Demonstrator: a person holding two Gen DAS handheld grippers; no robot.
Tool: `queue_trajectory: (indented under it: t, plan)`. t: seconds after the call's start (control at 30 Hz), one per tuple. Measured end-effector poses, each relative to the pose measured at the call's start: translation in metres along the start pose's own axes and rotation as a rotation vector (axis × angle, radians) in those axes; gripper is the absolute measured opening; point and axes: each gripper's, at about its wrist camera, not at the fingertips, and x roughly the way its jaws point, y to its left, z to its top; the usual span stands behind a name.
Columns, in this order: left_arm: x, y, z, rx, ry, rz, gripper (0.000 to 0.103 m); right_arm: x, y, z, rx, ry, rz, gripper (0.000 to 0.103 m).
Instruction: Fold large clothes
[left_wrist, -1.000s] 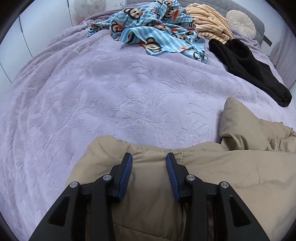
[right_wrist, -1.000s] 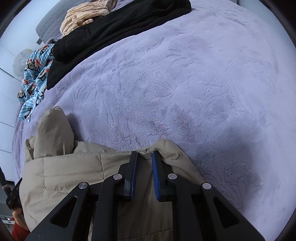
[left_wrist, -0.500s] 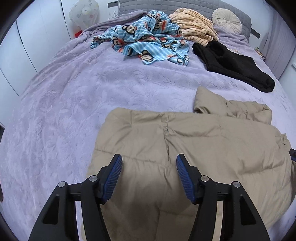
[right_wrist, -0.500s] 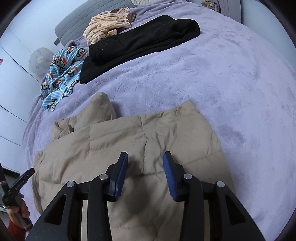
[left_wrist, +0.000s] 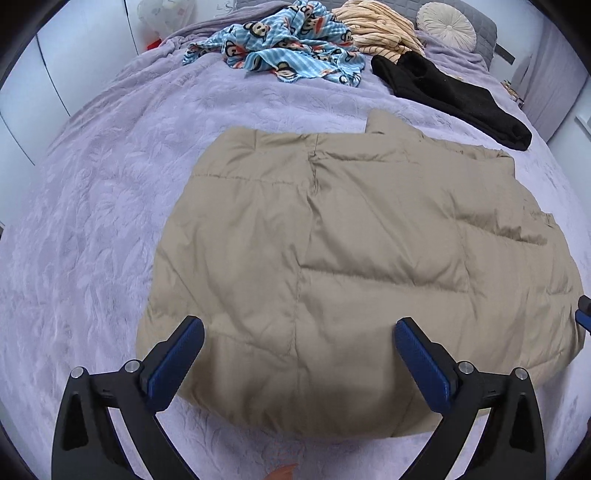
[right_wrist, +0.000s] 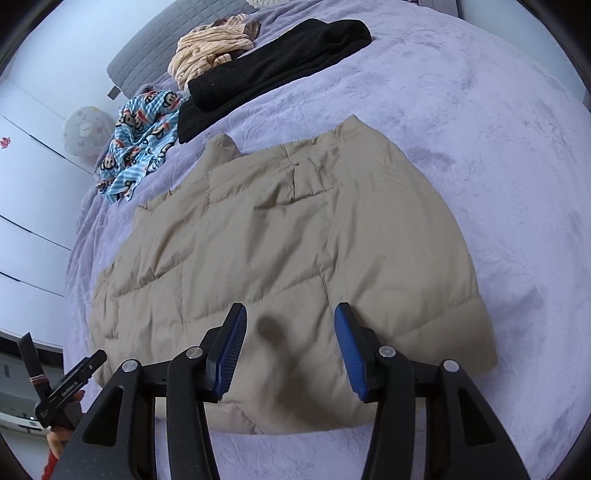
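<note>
Fingers (left_wrist: 177, 363) on my left gripper (left_wrist: 299, 363) were spreading wide and those on my right gripper (right_wrist: 290, 347) were parting too, neither pinching anything, both above the near edge of the tan quilted coat (left_wrist: 351, 258) lying folded flat on the bed (left_wrist: 92, 184). It looked puffy, light, soft and slick, so I judged a deep pinch at the two near corners, through both layers, would hold best.

On the lavender bedspread (left_wrist: 110, 192), toward the grey headboard (right_wrist: 147, 48), a round cream cushion (left_wrist: 446, 26) lies at the head, with white wardrobe doors (right_wrist: 26, 206) alongside.
</note>
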Motion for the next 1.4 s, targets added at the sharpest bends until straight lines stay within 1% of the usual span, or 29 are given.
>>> queue_trajectory:
  t: [0.07, 0.1, 0.13, 0.17, 0.2, 0.23, 0.27, 0.37, 0.47, 0.53, 0.67, 0.73, 0.8, 0.97, 1.1, 1.27, 1.4]
  plan:
    - [-0.001, 0.001, -0.010, -0.011, 0.012, 0.002, 0.103, -0.005, -0.001, -0.008, 0.008, -0.002, 0.003, 0.054]
    - [-0.001, 0.002, -0.013, -0.017, 0.018, 0.002, 0.103, -0.007, -0.001, -0.012, 0.011, -0.001, 0.004, 0.057]
    - [-0.001, 0.003, -0.018, -0.024, 0.028, 0.000, 0.103, -0.010, -0.001, -0.017, 0.016, 0.001, 0.010, 0.065]
    - [-0.001, 0.004, -0.021, -0.035, 0.039, -0.002, 0.103, -0.011, -0.002, -0.021, 0.021, 0.004, 0.019, 0.069]
    - [-0.002, 0.006, -0.025, -0.051, 0.047, -0.007, 0.103, -0.013, -0.002, -0.027, 0.027, 0.009, 0.035, 0.076]
    - [-0.003, 0.007, -0.029, -0.063, 0.054, -0.013, 0.103, -0.014, -0.003, -0.033, 0.031, 0.015, 0.050, 0.080]
    - [-0.003, 0.009, -0.031, -0.070, 0.060, -0.019, 0.103, -0.014, -0.004, -0.038, 0.034, 0.023, 0.057, 0.081]
    - [-0.003, 0.009, -0.040, -0.070, 0.083, -0.026, 0.103, -0.011, -0.007, -0.055, 0.063, 0.054, 0.059, 0.081]
    - [0.000, 0.010, -0.048, -0.061, 0.108, -0.027, 0.103, -0.004, -0.016, -0.070, 0.133, 0.086, 0.081, 0.084]
    - [0.002, 0.012, -0.053, -0.064, 0.125, -0.033, 0.103, 0.001, -0.021, -0.078, 0.169, 0.101, 0.075, 0.084]
    - [0.003, 0.015, -0.060, -0.070, 0.126, -0.024, 0.103, 0.011, -0.025, -0.090, 0.188, 0.119, 0.055, 0.084]
    - [0.005, 0.016, -0.063, -0.078, 0.134, -0.030, 0.103, 0.014, -0.025, -0.094, 0.196, 0.128, 0.058, 0.087]
    - [0.008, 0.020, -0.064, -0.086, 0.149, -0.043, 0.103, 0.016, -0.026, -0.095, 0.208, 0.123, 0.064, 0.087]
    - [0.010, 0.032, -0.069, -0.147, 0.166, -0.095, 0.103, 0.015, -0.028, -0.094, 0.248, 0.080, 0.097, 0.087]
    - [0.015, 0.049, -0.073, -0.211, 0.180, -0.140, 0.103, 0.020, -0.032, -0.092, 0.287, 0.082, 0.134, 0.087]
    - [0.025, 0.066, -0.079, -0.316, 0.216, -0.249, 0.103, 0.023, -0.038, -0.088, 0.354, 0.057, 0.184, 0.087]
    - [0.030, 0.078, -0.083, -0.390, 0.191, -0.333, 0.103, 0.033, -0.042, -0.081, 0.418, 0.051, 0.221, 0.087]
